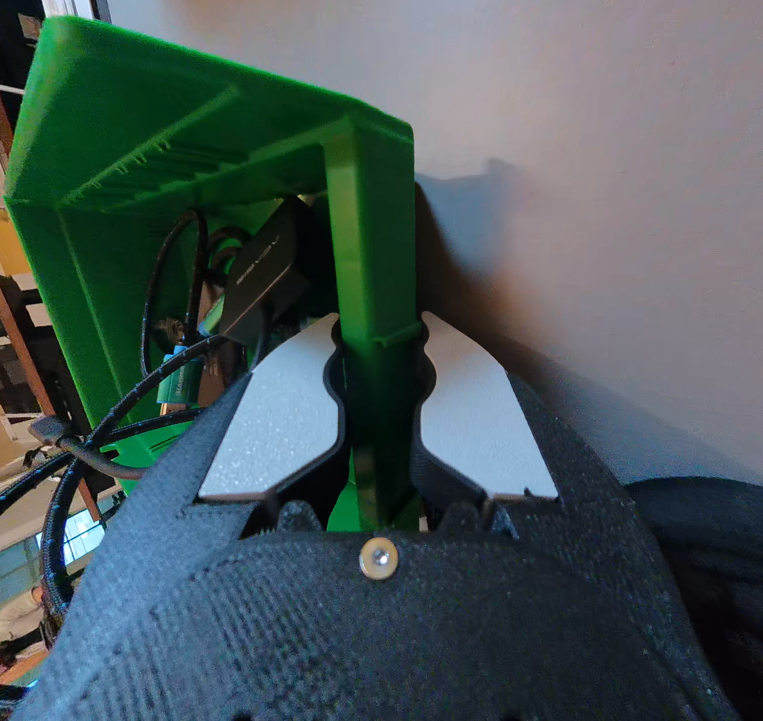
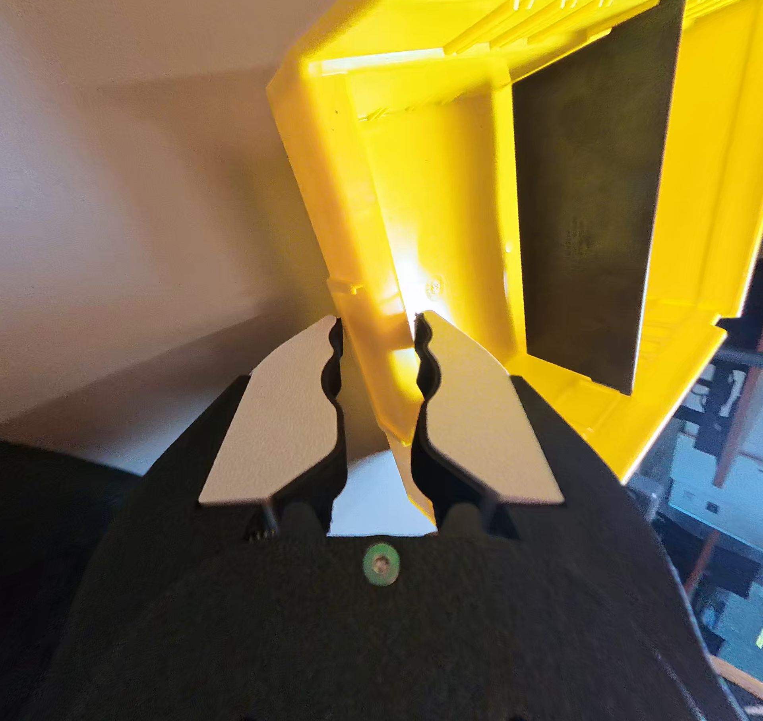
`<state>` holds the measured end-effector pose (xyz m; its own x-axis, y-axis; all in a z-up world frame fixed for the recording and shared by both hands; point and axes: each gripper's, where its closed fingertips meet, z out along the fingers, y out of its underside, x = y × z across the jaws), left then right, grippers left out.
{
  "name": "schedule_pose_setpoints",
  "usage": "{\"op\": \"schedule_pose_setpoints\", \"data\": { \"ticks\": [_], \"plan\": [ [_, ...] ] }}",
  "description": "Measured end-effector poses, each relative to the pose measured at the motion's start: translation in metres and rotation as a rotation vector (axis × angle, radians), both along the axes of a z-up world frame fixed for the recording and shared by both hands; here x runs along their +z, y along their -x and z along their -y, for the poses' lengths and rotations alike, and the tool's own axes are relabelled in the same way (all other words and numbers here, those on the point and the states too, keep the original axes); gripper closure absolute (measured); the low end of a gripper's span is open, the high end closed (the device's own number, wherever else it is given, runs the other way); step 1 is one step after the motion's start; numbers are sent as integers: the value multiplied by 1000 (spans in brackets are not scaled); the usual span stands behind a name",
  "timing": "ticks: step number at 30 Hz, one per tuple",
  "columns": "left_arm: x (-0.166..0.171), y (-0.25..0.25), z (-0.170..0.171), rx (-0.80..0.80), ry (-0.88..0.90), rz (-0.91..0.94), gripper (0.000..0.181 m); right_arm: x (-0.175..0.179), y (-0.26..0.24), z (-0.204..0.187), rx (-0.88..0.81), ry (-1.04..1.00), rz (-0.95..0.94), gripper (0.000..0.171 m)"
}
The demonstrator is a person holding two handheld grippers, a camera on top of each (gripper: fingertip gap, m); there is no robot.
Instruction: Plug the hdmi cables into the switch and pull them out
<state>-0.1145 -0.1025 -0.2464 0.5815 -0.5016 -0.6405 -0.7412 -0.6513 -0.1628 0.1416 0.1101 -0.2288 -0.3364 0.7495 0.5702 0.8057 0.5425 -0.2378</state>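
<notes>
The left tool (image 1: 380,329) is clenched on the green bin (image 1: 165,131) wall. Inside, the black switch (image 1: 264,271) lies tilted, long axis toward the open front, braided cables (image 1: 165,375) trailing out. The right tool (image 2: 379,325) grips the yellow bin (image 2: 454,164) wall.

The dark rectangular HDMI switch (image 1: 264,276) lies tilted inside the green bin, black braided HDMI cables (image 1: 165,375) tangled at its seven o'clock, one green-shelled plug (image 1: 179,387) unplugged.
</notes>
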Motion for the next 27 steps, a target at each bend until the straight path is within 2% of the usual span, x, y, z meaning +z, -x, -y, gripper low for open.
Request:
{"op": "schedule_pose_setpoints", "data": {
  "ticks": [6,9,15,21,27],
  "plan": [
    [1,51,-22,119,-38,-23,149,0,10,-67,-169,-84,0,136],
    [2,78,-34,153,-65,-39,150,0,23,-86,-276,-55,-48,135],
    [4,109,-47,194,-112,-59,147,0,52,-91,-407,-79,-78,136],
    [13,102,-44,158,-163,-100,141,0,86,-87,-445,-70,-75,138],
    [29,93,-36,139,-228,-59,135,0,103,-116,-521,-59,-115,138]
  ]
}}
